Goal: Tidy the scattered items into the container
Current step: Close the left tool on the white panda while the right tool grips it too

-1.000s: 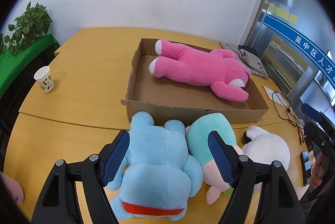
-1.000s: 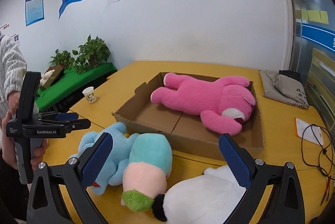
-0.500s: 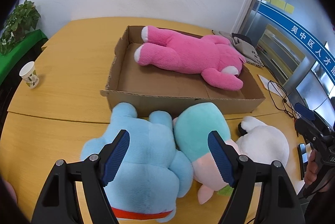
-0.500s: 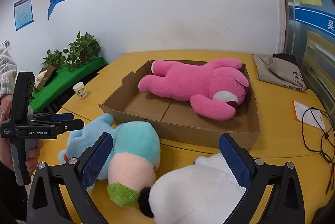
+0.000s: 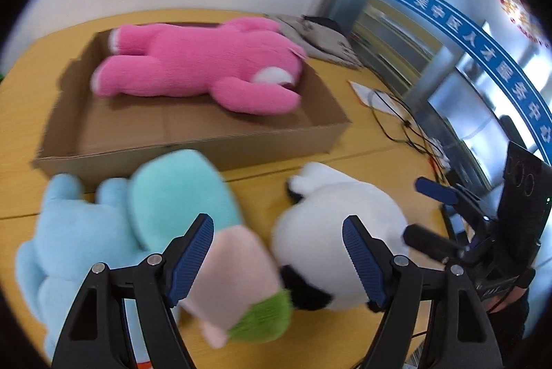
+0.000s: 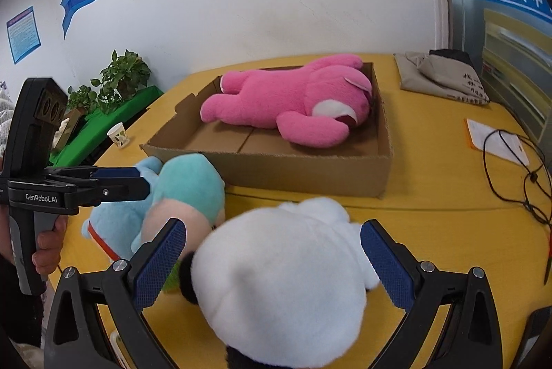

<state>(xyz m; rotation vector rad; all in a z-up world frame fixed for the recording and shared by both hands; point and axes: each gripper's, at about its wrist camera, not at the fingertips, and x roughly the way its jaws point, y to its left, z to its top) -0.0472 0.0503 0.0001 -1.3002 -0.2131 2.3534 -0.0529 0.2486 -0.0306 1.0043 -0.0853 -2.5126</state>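
- Yellow wooden desk under a white wall, with a green-draped stand of potted plants off its far left end and a paper cup near that edge
- Shallow cardboard box sits open on the desk; a pink plush bear lies on its side inside, along the far wall of the box
- Three plush toys lie on the desk just in front of the box's near wall: a light-blue plush at the left, a teal-and-pink plush with a green tuft leaning against it, and a white plush with black patches at the right
- Left gripper hangs over the toys with its jaws wide apart and nothing clamped; the gap lines up with the pink-and-green end of the teal plush and the edge of the white one
- Right gripper has its jaws spread either side of the white plush, which fills the gap; the blue pads do not visibly press into it
- A hand grips the left gripper's handle at the left edge of the right wrist view
- Beyond the box lie a folded grey cloth bag, a sheet of paper and black cables
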